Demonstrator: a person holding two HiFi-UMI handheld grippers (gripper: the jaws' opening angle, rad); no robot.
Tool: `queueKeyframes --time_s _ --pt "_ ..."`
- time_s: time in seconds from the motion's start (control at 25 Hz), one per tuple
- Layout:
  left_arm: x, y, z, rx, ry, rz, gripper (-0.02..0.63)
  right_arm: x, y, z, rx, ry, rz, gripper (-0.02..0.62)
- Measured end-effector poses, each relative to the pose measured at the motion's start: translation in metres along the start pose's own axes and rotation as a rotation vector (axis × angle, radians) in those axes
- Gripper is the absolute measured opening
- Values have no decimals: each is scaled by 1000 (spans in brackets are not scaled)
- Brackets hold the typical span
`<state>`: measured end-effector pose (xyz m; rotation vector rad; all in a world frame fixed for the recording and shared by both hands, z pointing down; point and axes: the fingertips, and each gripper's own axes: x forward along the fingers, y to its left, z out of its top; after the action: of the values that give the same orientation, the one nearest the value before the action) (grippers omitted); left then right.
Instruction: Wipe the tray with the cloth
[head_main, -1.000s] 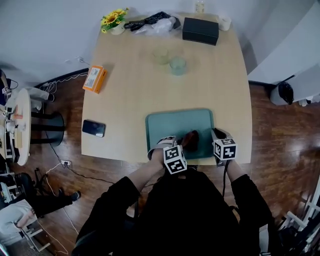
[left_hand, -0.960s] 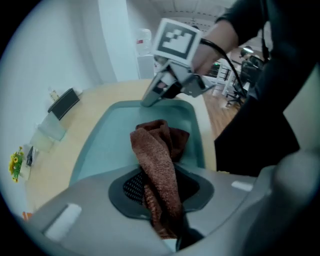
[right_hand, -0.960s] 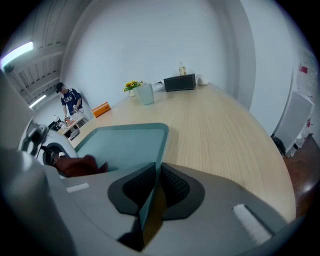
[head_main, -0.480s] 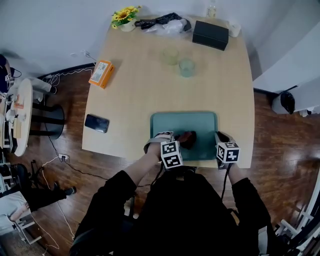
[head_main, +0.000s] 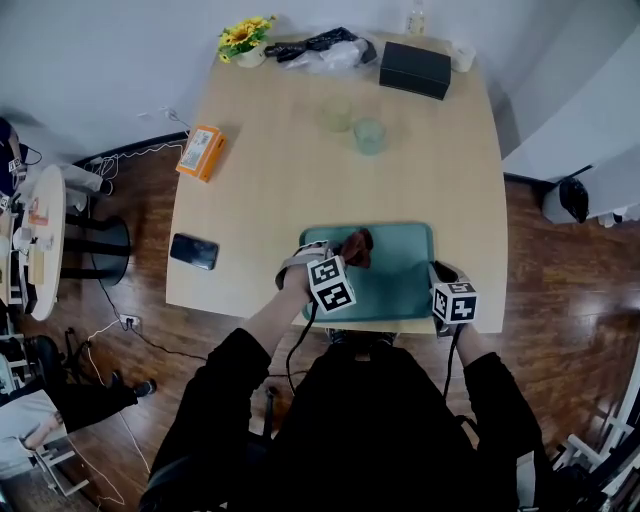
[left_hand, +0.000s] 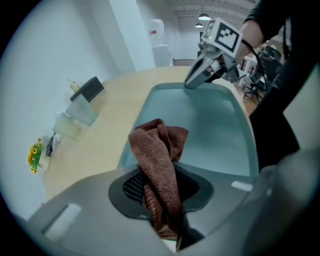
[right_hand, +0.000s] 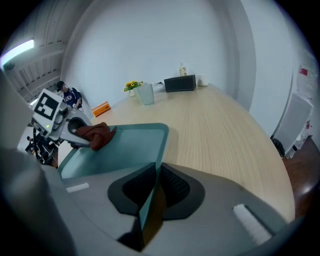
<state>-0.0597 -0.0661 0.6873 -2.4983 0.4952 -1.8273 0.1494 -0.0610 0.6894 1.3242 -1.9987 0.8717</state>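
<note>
A teal tray lies at the near edge of the wooden table. My left gripper is shut on a bunched brown cloth, which rests on the tray's far left part. In the left gripper view the cloth stands up out of the closed jaws over the tray. My right gripper is shut on the tray's right rim near its front corner. In the right gripper view the thin teal rim sits pinched between the pads, and the left gripper with the cloth shows across the tray.
A black phone lies left of the tray and an orange box sits at the table's left edge. Two glasses stand mid-table. A black box, yellow flowers and a bag with cables line the far edge.
My left gripper has slid the cloth from the tray's near middle toward its far left part. The right gripper has stayed on the rim.
</note>
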Motion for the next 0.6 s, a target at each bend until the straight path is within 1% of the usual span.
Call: queueKeyframes --time_s 0.08,0.2,0.32,0.4,0.48,0.52,0.6 --pt "-9 -41 -3 32 -24 -43 75 -1 -1 0 -1 -1 -1 35" --pt "-19 -100 -14 100 -34 -83 75 0 -2 0 -3 -4 -3 35" --pt "-30 -136 -21 102 -50 -121 71 -1 -2 0 -4 -4 -4 35" --pt "-31 -139 -25 102 -52 -126 74 -1 -2 -1 -7 -5 -7 37" --pt "-28 -127 -31 108 -42 -116 75 -1 -1 -1 -7 -6 -8 37" --pt "-26 -114 -34 114 -34 -98 75 -1 0 -1 -6 -6 -7 37" --pt "-20 -75 -41 117 -9 -37 75 0 0 0 -7 -7 -6 37"
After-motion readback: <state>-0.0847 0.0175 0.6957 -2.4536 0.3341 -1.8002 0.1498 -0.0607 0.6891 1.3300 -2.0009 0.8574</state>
